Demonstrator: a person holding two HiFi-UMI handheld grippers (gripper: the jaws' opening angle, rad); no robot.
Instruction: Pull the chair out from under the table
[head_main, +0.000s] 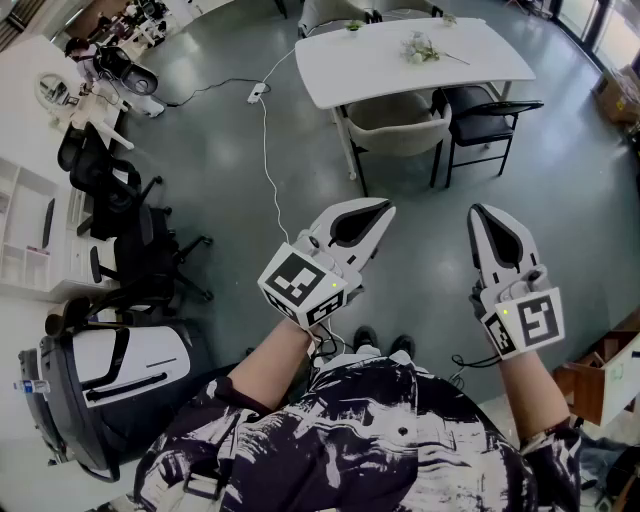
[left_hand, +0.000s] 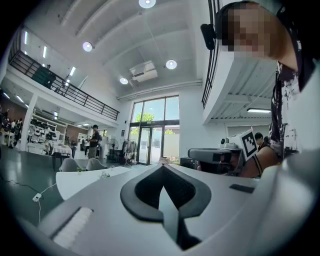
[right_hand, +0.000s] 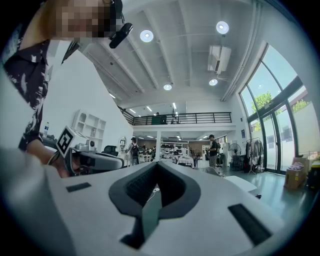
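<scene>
A white table (head_main: 470, 62) stands far ahead of me on the grey floor. A beige armchair (head_main: 398, 125) is tucked under its near edge, and a black chair (head_main: 487, 118) stands beside it to the right, partly under the table. My left gripper (head_main: 385, 210) and right gripper (head_main: 478, 212) are held level side by side, well short of the chairs. Both are shut with nothing between the jaws. In the left gripper view my left gripper (left_hand: 162, 167) points toward the table (left_hand: 75, 182). In the right gripper view my right gripper (right_hand: 159, 164) has the table's edge (right_hand: 240, 184) at its right.
A power strip (head_main: 257, 93) and its white cable lie on the floor left of the table. Black office chairs (head_main: 120, 200) and a white shelf (head_main: 30, 230) line the left side. A cardboard box (head_main: 600, 375) sits at the right. Flowers (head_main: 420, 48) lie on the table.
</scene>
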